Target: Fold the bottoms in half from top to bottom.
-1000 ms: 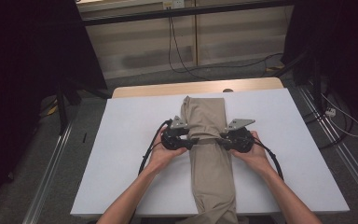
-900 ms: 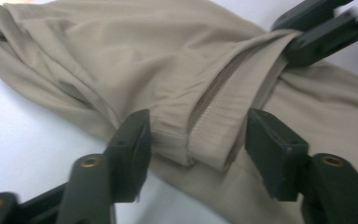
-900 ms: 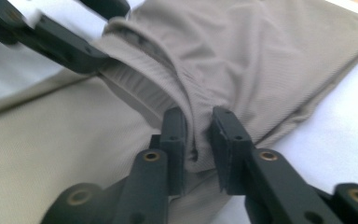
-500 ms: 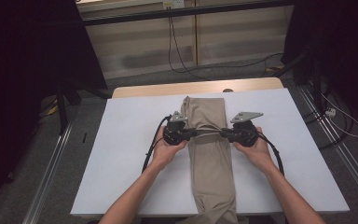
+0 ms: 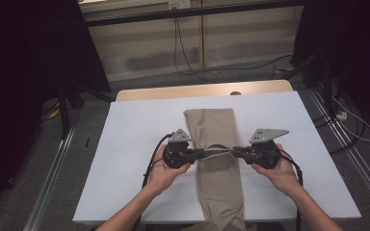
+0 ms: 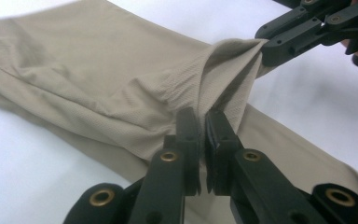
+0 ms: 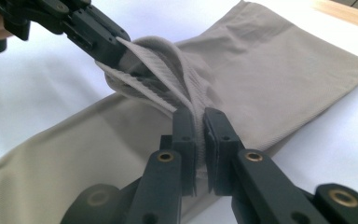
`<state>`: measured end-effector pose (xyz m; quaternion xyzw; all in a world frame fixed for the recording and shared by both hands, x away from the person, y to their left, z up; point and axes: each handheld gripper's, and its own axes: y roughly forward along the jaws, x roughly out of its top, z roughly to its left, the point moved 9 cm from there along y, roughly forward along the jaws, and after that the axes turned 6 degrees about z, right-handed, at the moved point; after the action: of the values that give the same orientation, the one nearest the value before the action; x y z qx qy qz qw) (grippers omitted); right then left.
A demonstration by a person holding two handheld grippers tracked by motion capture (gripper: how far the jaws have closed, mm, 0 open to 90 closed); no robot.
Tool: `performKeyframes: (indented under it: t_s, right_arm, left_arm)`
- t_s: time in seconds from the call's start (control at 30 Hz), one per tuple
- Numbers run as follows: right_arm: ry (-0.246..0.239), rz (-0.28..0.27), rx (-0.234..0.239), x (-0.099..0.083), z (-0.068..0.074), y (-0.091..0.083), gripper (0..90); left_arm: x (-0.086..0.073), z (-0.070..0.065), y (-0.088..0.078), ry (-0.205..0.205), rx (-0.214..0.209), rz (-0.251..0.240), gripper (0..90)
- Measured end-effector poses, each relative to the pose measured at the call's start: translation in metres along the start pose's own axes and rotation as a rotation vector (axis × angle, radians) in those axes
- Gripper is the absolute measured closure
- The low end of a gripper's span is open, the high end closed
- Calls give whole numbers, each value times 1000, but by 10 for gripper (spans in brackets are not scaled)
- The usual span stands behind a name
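Note:
Khaki trousers (image 5: 212, 125), folded lengthwise, lie along the middle of the white table (image 5: 135, 139). My left gripper (image 5: 203, 153) is shut on their left edge at mid-length and my right gripper (image 5: 234, 150) on the right edge, with the band of cloth between them raised off the table. In the left gripper view the jaws (image 6: 202, 116) pinch the ribbed cloth (image 6: 98, 74), and the right gripper (image 6: 265, 51) bites its far side. In the right gripper view the jaws (image 7: 199, 115), which have just been closing, press on bunched cloth (image 7: 270, 70); the left gripper (image 7: 114, 49) holds it opposite.
The trousers' near end hangs over the table's front edge (image 5: 221, 222). A wooden strip (image 5: 197, 90) runs along the table's far edge. Cables (image 5: 188, 57) trail on the floor behind, and metal rails (image 5: 53, 173) flank the table.
Both grippers closed on the trouser edges, then rose and drew toward the person. The gripped band lifted off the table and the trousers' far end slid nearer.

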<state>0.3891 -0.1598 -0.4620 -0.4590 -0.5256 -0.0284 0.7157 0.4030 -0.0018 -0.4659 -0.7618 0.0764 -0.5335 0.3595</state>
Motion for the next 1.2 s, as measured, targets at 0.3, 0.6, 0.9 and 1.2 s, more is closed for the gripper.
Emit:
performKeyframes:
  t_s: [0.3,0.6,0.9,1.2]
  right_arm:
    - [-28,28,66,-27,47,-16,839]
    - [-81,91,98,-55,85,-27,838]
    - [-85,149,83,-85,107,-31,816]
    - [-73,172,140,-88,116,-28,603]
  left_arm:
    - [-35,-35,-18,49,-54,29,855]
    - [-65,-66,-24,102,-90,86,855]
    - [-86,-92,-17,166,-74,140,850]
    - [-88,-97,-22,191,-117,163,739]
